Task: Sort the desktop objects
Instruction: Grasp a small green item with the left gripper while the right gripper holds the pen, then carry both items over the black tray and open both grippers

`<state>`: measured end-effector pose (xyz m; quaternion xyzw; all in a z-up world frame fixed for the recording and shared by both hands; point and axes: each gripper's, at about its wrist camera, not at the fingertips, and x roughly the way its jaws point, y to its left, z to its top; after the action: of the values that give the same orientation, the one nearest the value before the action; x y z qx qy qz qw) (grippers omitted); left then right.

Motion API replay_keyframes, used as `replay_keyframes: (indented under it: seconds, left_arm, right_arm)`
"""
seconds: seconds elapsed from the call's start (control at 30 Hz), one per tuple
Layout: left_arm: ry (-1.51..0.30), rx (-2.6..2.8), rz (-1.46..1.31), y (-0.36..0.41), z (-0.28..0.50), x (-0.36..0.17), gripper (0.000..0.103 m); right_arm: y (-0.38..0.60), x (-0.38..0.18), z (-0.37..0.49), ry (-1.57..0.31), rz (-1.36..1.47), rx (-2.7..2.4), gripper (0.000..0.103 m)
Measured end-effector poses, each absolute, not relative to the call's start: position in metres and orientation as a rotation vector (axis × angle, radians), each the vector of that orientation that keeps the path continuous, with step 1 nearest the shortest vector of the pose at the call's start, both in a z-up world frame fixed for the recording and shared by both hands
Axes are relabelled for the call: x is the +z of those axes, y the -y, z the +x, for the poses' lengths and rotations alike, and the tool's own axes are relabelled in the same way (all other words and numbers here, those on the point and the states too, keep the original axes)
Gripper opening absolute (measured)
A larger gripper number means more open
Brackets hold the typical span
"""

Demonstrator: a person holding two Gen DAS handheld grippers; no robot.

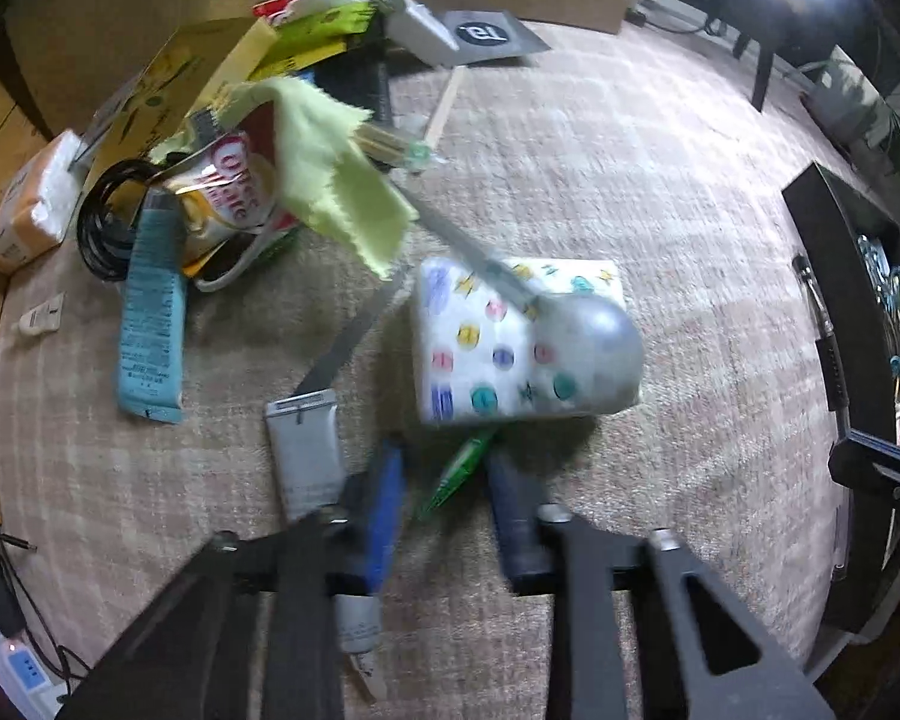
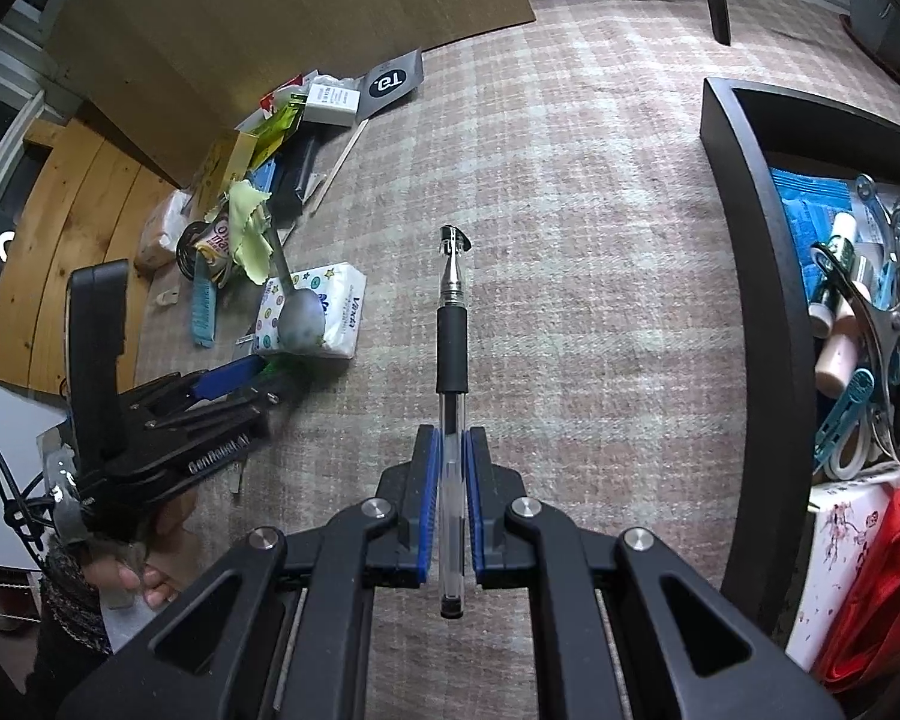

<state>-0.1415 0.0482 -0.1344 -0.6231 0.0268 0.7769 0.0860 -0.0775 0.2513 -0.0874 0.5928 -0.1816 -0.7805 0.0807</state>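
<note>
We cannot tell whether the left gripper (image 1: pixel 444 480) presses on the green packet (image 1: pixel 459 471) between its smeared fingers. The spoon (image 1: pixel 588 333) on the tissue pack (image 1: pixel 510 348) is blurred too. The spoon's handle end vanishes under the yellow cloth (image 1: pixel 336 180). The black tray (image 2: pixel 762 276) runs off the right edge (its contents overlap too much for us to sort out).

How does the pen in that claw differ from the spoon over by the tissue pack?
The pen is clear plastic with a black grip; the spoon is grey metal. The pen is clamped in the right claw, above the carpet; the spoon lies loose, its bowl on the tissue pack. Both are long and slim.
</note>
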Motion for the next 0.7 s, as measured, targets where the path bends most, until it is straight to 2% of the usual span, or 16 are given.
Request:
replay_keyframes:
  seconds: [0.03, 0.43, 0.63, 0.7]
  left_arm:
    - [-0.065, 2.313, -1.864, -0.045, -0.142, -0.134, 0.005]
    - [0.180, 2.275, -1.847, 0.034, -0.147, -0.099, 0.005]
    - [0.227, 2.282, -1.809, 0.042, -0.150, -0.076, 0.005]
    - [0.217, 2.285, -1.789, 0.020, -0.139, -0.070, 0.005]
  right_arm:
    - [-0.251, -0.088, -0.078, 0.544, 1.773, -2.334, 0.009]
    - [-0.257, -0.090, -0.082, 0.536, 1.771, -2.334, 0.009]
    - [-0.261, -0.086, -0.084, 0.529, 1.756, -2.342, 0.009]
    - [-0.264, -0.083, -0.085, 0.527, 1.750, -2.347, 0.009]
